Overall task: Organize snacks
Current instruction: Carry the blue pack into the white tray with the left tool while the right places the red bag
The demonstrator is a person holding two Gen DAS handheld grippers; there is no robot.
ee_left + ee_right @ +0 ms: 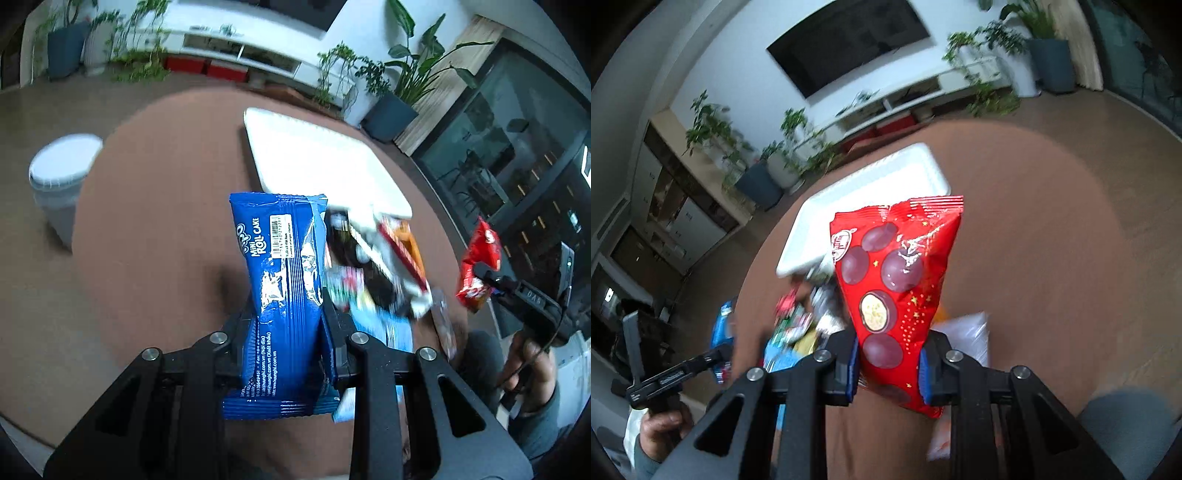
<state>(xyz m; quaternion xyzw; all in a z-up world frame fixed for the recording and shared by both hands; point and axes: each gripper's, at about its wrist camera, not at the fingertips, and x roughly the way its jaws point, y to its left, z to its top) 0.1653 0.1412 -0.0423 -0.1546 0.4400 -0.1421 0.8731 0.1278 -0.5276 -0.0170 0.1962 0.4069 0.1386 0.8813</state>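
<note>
Left gripper (286,321) clamps blue foil roll-cake packet (279,266); right gripper (888,363) clamps red foil snack bag (899,273). Slick foil may slip, missing the white rectangular tray (314,162) at upper centre.

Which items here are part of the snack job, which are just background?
Job:
blue pack in left claw
red bag in right claw
snack pile
white tray

Background:
plants
white bin
TV

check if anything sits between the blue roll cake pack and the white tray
Nothing visible does. The blue roll cake pack is clamped in the left hand-held gripper, and only bare brown table lies before the white tray; the snack pile sits aside.
</note>
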